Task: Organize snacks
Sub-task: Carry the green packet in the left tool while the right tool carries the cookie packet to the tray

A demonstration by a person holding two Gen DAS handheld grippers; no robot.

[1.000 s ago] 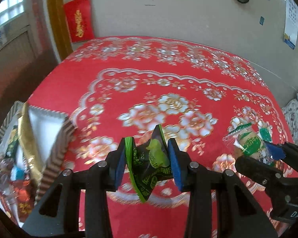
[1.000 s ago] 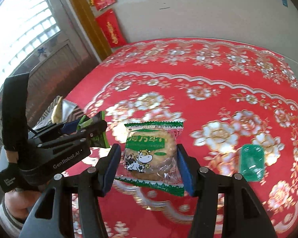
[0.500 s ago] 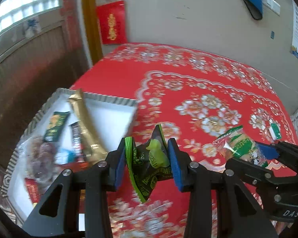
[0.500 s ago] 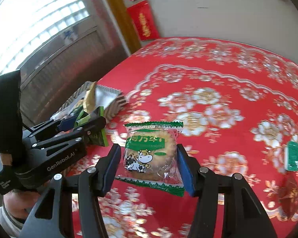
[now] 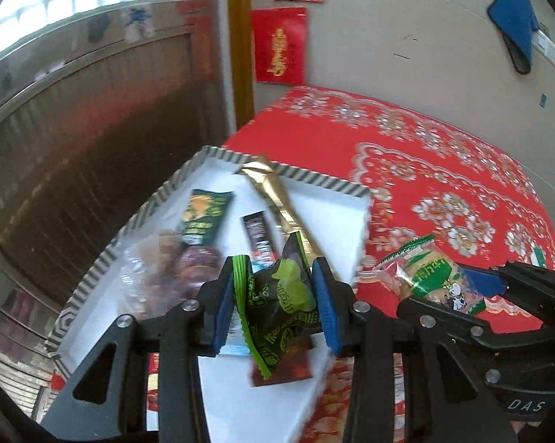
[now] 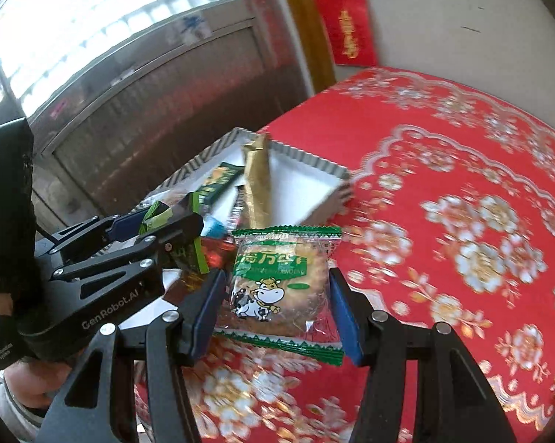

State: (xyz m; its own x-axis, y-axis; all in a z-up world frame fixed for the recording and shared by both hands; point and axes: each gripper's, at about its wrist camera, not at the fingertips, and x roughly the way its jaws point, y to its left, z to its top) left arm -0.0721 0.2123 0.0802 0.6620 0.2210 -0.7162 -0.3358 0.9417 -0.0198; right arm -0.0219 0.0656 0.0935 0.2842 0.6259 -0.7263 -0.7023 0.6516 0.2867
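Note:
My left gripper (image 5: 275,306) is shut on a dark green snack packet (image 5: 281,306) and holds it above the white tray (image 5: 329,221) with the striped rim. My right gripper (image 6: 279,306) is shut on a clear biscuit packet with green edges and a cow picture (image 6: 281,284), just right of the tray, above the red cloth. The biscuit packet (image 5: 430,277) and right gripper (image 5: 476,295) also show in the left wrist view. The left gripper (image 6: 155,236) shows at the left of the right wrist view. The tray (image 6: 310,177) holds several snacks, among them a gold stick pack (image 5: 273,192) and a green sachet (image 5: 203,216).
The tray sits at the left edge of a table with a red flowered cloth (image 5: 443,170). A small green packet (image 5: 537,254) lies on the cloth at the far right. A wall with red hangings (image 5: 279,46) and a wooden post stands behind the table.
Both grippers have swung left with their packets. The left gripper has gone from over the cloth to over the tray, and the right gripper has come up beside the tray.

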